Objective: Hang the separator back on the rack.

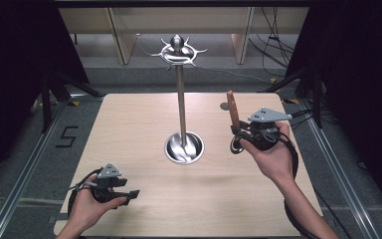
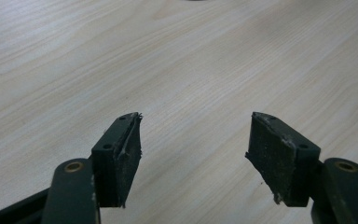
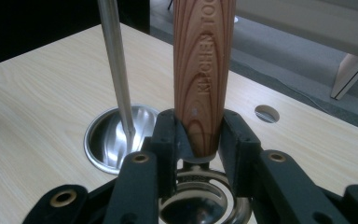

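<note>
A tall metal stand [image 1: 181, 99] with a round base [image 1: 184, 148] rises from the middle of the wooden table [image 1: 144, 119], blocking the centre. Bare tabletop lies open on both sides of it and along the near edge, between the two hands.

The high view looks forward and down from the person's side over the whole table [image 1: 144, 214], past its far edge to the floor beyond. The left gripper view sits low and close over bare wood near the front left corner, looking along its own jaws across the tabletop [image 2: 177, 60]. The right gripper view, raised near the right edge, faces the middle and far edge; it shares with the high view the stand's pole [image 3: 116, 70] [image 1: 181, 104] and round base [image 3: 105, 140] [image 1: 184, 148].
</note>
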A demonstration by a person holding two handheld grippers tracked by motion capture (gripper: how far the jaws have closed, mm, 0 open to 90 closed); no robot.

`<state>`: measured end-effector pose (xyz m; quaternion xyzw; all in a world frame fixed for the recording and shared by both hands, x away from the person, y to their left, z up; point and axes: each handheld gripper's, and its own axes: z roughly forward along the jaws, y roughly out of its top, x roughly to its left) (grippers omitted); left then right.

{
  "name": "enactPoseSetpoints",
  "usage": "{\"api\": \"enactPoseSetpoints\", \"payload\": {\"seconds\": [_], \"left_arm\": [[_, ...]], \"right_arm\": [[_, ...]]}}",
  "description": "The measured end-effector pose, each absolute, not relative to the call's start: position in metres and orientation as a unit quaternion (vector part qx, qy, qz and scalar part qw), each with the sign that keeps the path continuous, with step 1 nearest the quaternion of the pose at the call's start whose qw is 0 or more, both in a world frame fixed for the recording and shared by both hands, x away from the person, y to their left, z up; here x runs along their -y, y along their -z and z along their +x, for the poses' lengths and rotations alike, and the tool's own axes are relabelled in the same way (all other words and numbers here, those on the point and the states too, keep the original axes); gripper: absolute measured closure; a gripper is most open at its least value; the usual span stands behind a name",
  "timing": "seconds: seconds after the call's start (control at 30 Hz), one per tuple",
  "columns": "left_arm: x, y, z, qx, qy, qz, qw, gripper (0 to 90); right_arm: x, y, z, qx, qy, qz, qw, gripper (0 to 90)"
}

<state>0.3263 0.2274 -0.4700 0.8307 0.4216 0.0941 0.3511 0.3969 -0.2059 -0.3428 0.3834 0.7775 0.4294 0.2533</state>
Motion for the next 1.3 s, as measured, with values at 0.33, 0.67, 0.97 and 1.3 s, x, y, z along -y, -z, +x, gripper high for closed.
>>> {"api": "enactPoseSetpoints", "payload": {"seconds": [0.33, 0.67, 0.97, 1.3], "left_arm": [[-0.228, 0.47, 0.326, -0.422, -0.094, 0.83, 0.352, 34.0], [-0.228, 0.47, 0.327, -0.423, -0.098, 0.83, 0.351, 34.0], [-0.228, 0.47, 0.326, -0.423, -0.095, 0.829, 0.354, 34.0], [-0.228, 0.47, 0.327, -0.423, -0.098, 0.829, 0.351, 34.0]], "right_arm": [[0.201, 0.338, 0.398, -0.77, -0.44, 0.382, 0.26, 69.9], [0.198, 0.334, 0.399, -0.774, -0.44, 0.381, 0.247, 69.9], [0.196, 0.33, 0.4, -0.772, -0.446, 0.375, 0.254, 69.9], [0.19, 0.321, 0.401, -0.772, -0.453, 0.368, 0.252, 69.9]]}}
